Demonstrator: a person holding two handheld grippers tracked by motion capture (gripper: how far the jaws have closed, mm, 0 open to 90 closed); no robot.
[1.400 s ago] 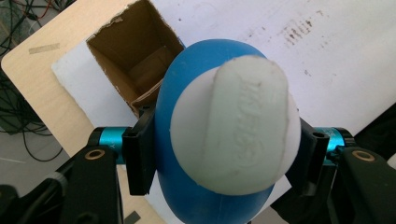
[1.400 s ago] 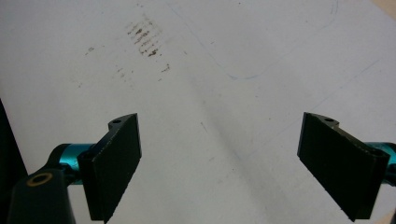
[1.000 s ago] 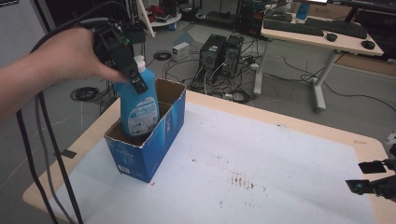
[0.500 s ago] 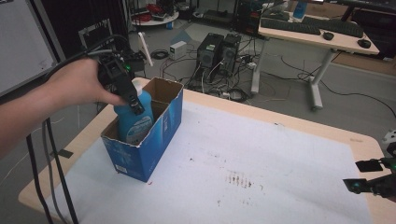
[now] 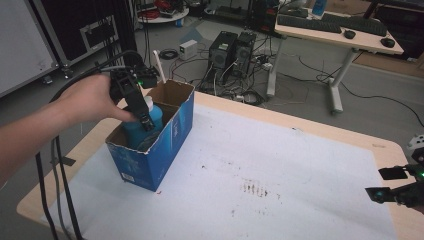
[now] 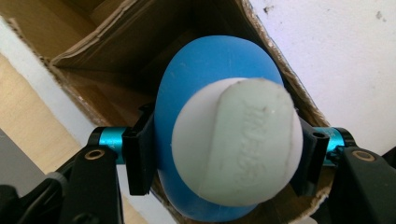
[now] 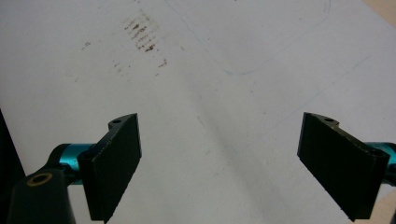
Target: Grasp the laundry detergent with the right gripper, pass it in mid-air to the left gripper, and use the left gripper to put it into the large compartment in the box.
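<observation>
A blue bottle [image 5: 150,120] with a white cap [image 6: 236,140] stands low inside the blue cardboard box [image 5: 170,137] at the table's left. My left gripper [image 5: 145,117] is shut on the blue bottle [image 6: 210,65] just under the cap, one black jaw on each side, and reaches down into the box [image 6: 93,56] from above. My right gripper [image 5: 387,184] hovers at the table's right edge. In the right gripper view its jaws stand wide apart, the right gripper [image 7: 219,163] open over the white table sheet [image 7: 210,70] with nothing between them.
The white sheet [image 5: 260,170] covers most of the wooden table and bears a brown smudge [image 5: 254,188] near its middle. Thick black cables [image 5: 55,190] trail from the left hand past the table's left edge. Desks, computers and cables stand on the floor behind.
The left gripper has lowered the blue bottle from above the box rim down into the box. The right gripper has stayed at the right edge, open.
</observation>
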